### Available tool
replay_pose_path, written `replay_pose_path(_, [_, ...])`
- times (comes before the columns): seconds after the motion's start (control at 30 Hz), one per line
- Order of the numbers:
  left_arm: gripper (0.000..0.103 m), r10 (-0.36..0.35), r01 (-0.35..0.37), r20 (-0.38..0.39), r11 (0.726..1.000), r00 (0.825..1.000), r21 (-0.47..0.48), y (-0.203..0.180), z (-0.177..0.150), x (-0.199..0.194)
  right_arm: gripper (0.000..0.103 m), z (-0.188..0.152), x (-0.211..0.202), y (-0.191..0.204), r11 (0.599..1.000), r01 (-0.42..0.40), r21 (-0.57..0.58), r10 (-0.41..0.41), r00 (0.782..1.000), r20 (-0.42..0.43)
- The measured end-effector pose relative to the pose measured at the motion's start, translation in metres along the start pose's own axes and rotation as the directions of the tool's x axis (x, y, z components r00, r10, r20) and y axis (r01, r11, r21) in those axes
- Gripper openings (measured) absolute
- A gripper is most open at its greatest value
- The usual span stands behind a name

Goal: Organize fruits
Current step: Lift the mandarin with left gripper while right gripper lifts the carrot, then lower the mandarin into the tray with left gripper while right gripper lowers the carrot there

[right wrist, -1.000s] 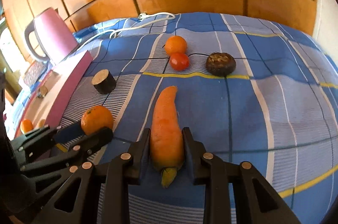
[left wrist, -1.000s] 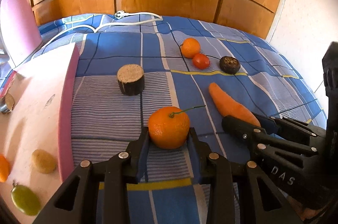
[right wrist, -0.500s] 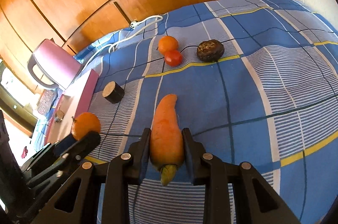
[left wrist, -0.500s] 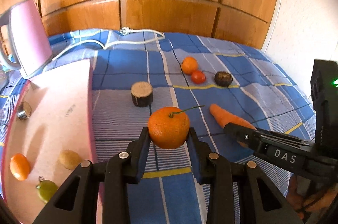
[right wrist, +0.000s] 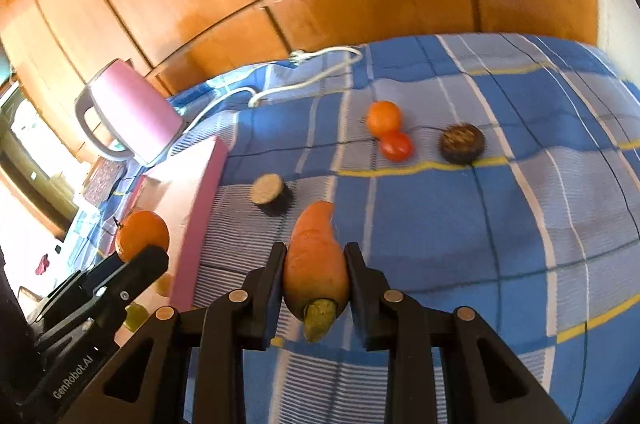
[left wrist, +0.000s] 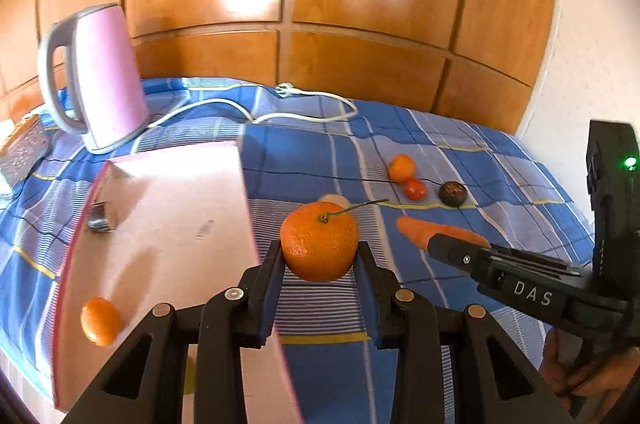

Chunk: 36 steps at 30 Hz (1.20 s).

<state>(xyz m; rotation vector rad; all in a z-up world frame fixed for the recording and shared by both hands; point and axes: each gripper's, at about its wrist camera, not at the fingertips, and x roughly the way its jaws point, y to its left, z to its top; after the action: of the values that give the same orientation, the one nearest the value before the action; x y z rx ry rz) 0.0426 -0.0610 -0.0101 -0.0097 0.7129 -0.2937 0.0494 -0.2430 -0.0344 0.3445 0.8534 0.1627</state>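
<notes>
My left gripper (left wrist: 319,264) is shut on an orange with a green stem (left wrist: 319,242), held in the air beside the right edge of the pink tray (left wrist: 168,224). My right gripper (right wrist: 315,276) is shut on a carrot (right wrist: 315,266), lifted off the blue checked cloth (right wrist: 460,224); the carrot's green stub points back at the camera. In the left wrist view the carrot (left wrist: 416,230) sticks out past the right gripper's fingers. On the tray lie a small orange fruit (left wrist: 100,320) and a metal piece (left wrist: 100,218).
On the cloth farther back sit a small orange (right wrist: 384,118), a red tomato (right wrist: 396,146), a dark round fruit (right wrist: 461,143) and a dark stump with a pale top (right wrist: 272,193). A pink kettle (left wrist: 98,76) with a white cord (left wrist: 256,112) stands behind the tray. Wooden panels close the back.
Both grippers have risen with their loads: the orange and the carrot left the cloth. The left gripper swung toward the tray, bringing the kettle into view.
</notes>
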Motion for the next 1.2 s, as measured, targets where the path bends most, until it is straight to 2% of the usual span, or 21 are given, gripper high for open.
replay_pose_path(0.33, [0.035,0.068,-0.067,0.003,0.993,0.998,-0.096,0.053,0.000,-0.007,0.029,0.024,0.018,0.068,0.990,-0.068,-0.128,0.067,0.998,-0.014])
replay_pose_path(0.67, [0.035,0.133,-0.133,-0.015,0.963,0.991,-0.235,0.122,-0.002,-0.009,0.029,0.039,0.054,0.127,0.973,-0.141,-0.182,0.133,0.989,-0.059])
replay_pose_path(0.9, [0.036,0.143,-0.151,-0.051,0.954,0.988,-0.257,0.138,-0.012,0.001,0.029,0.033,0.085,0.155,0.966,-0.166,-0.196,0.145,0.982,-0.119])
replay_pose_path(1.2, [0.039,0.162,-0.170,-0.052,0.951,0.985,-0.260,0.140,-0.016,0.002,0.032,0.020,0.091,0.152,0.967,-0.184,-0.175,0.158,0.975,-0.154])
